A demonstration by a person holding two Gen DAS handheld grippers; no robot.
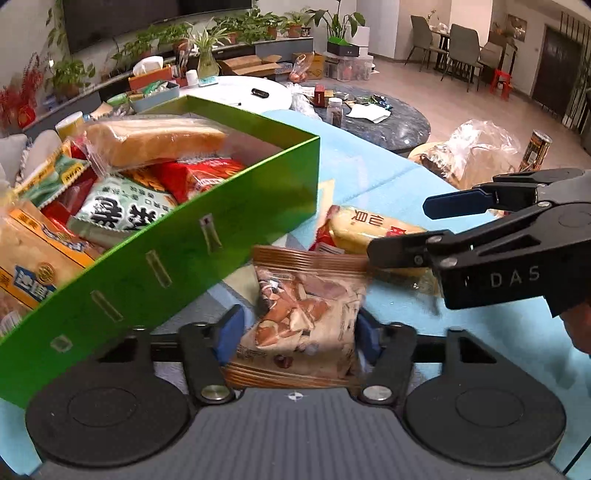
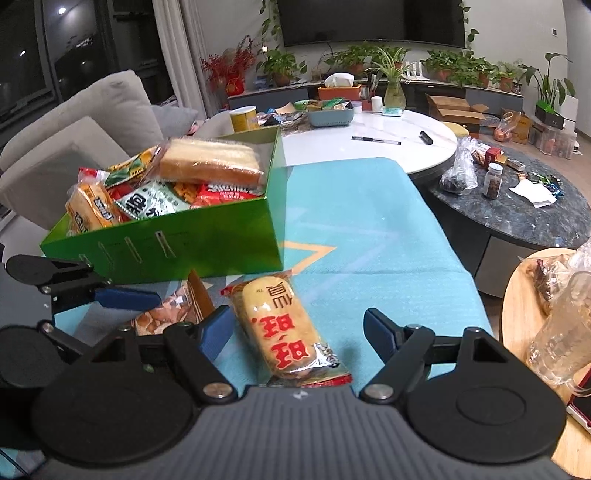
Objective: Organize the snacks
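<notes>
Left wrist view: left hand-held gripper (image 1: 295, 334) clenched on brown snack packet (image 1: 306, 317), green box (image 1: 207, 236) just to its left; slippery film could slide free during lift.

Right wrist view: right hand-held gripper (image 2: 295, 334) released, jaws straddling yellow rice-cracker packet (image 2: 284, 328) without pressing; crushing likely if squeezed hard.

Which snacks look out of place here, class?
Two packets lie outside the green box on the blue cloth: the brown packet between the left tool's fingers, and the yellow cracker packet beside it.

I'm in a home living room: grey sofa (image 2: 92, 122) at left, wall television (image 2: 369, 22) up top, potted plants (image 2: 369, 62), dining chairs (image 1: 461, 48) upper right.
</notes>
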